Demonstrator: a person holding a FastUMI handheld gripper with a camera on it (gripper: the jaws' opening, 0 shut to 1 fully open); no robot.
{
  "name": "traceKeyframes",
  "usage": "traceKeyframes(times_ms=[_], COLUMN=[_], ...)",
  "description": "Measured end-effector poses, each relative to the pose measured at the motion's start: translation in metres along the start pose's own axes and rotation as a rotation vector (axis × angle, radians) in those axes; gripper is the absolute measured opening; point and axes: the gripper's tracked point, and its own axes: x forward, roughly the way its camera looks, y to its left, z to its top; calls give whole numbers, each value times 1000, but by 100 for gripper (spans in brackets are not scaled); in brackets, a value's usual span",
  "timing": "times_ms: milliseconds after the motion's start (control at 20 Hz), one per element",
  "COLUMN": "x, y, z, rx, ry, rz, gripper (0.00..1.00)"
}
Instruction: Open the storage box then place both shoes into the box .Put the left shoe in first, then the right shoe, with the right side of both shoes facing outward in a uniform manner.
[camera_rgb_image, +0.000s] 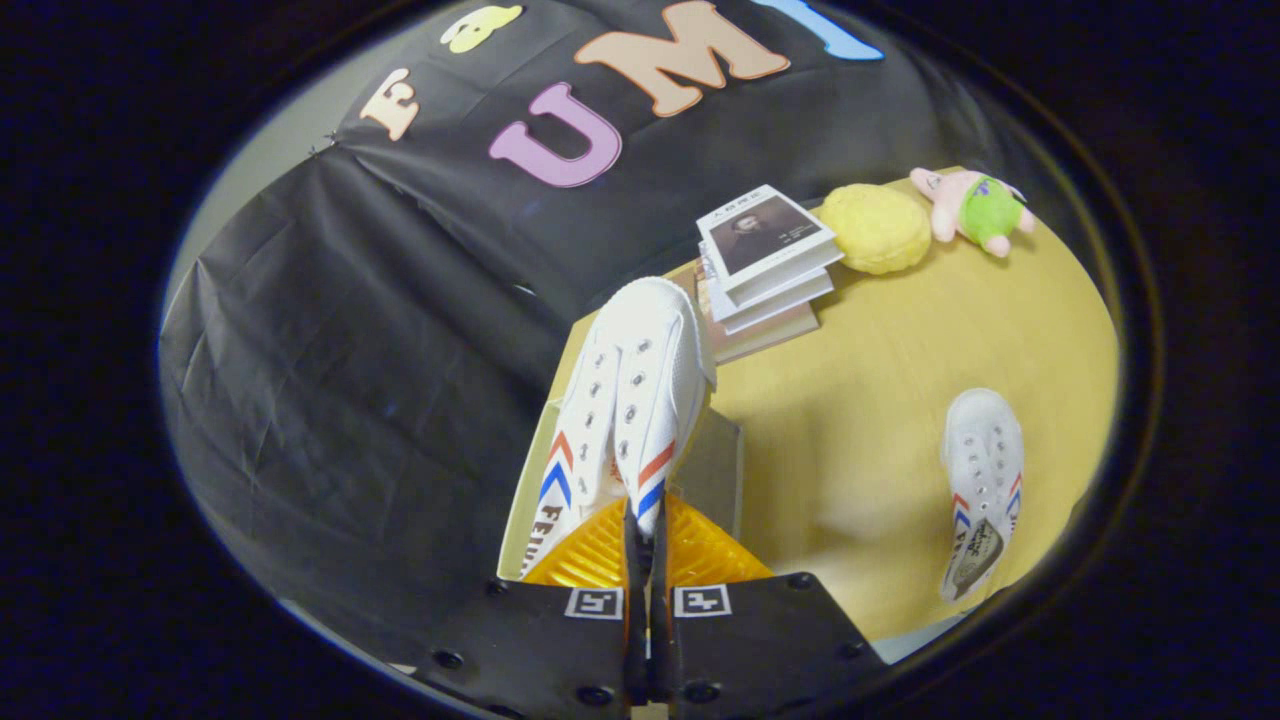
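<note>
My jaws are pinched nearly closed on the side wall of a white shoe (630, 400), held over the clear storage box (712, 470) at the bench (860, 400) edge. Open bench separates it from the second shoe (982, 480). Stacked books (765, 265), a yellow cushion (877, 228) and a plush toy (975, 208) line the far edge.

Heel end of the white canvas shoe with red and blue chevrons (640, 400) is hidden behind the fingers (648, 530); whether both press its side wall cannot be resolved, as their tips overlap it. Transparent storage box with orange ribbed base (600, 555): lower part covered by the gripper body. Bottom book of the stack of pale paperback books (765, 270) is partly masked by the shoe toe. Second white canvas shoe (982, 490) on the yellow bench (860, 420): heel cut off at view limit.
</note>
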Motion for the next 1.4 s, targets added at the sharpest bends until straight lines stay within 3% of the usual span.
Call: traceKeyframes(times_ms=[550,1400], x=[65,137], y=[53,58], z=[-44,-99], rx=[-40,-43], ry=[97,221], rz=[-5,-111], gripper=[5,5])
